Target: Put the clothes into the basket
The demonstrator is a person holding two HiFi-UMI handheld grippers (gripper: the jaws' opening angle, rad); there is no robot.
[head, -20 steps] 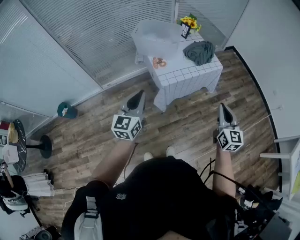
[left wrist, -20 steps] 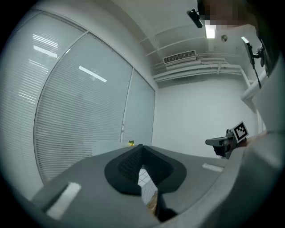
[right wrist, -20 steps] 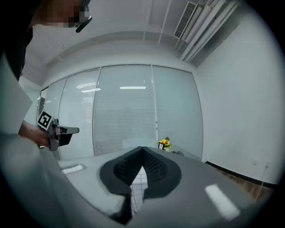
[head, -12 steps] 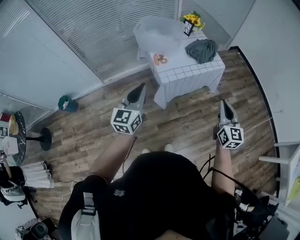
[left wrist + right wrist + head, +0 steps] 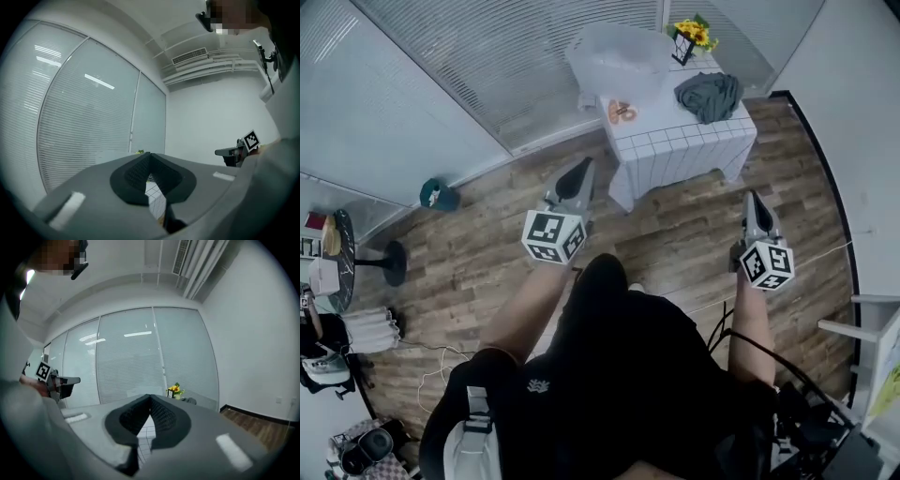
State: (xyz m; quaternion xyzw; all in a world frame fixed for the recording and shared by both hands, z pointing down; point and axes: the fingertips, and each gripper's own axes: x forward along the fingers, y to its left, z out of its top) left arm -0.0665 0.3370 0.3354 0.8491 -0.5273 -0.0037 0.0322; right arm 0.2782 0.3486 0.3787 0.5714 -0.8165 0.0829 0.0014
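The head view alone gives the layout. A dark grey-green garment (image 5: pixel 710 96) lies crumpled on the right part of a white tiled table (image 5: pixel 675 155) in the upper right of the frame. A translucent white basket (image 5: pixel 619 58) stands on the table's left end, apart from the garment. A small orange object (image 5: pixel 621 112) lies just in front of the basket, and a pot of yellow flowers (image 5: pixel 694 36) sits at the far edge near the garment. The left gripper (image 5: pixel 578 173) and the right gripper (image 5: pixel 754 202) hang over the wood floor (image 5: pixel 675 244) short of the table, well apart from the garment. The person (image 5: pixel 619 375), in dark clothing, fills the lower middle. Only the gripper views show the jaws closely. In each, the dark ridged pads meet at their tips with nothing between them, and white tile shows through the slit below. The left gripper view also catches the right gripper at its right edge. The right gripper view shows the flowers and a sliver of the dark garment just above its jaws. Around the scene, a green object (image 5: pixel 439 195) lies on the floor by the blind-covered glass wall (image 5: pixel 487 66), and a round black stand (image 5: pixel 392 267) sits at the left edge. Open floor lies between the grippers and the table.
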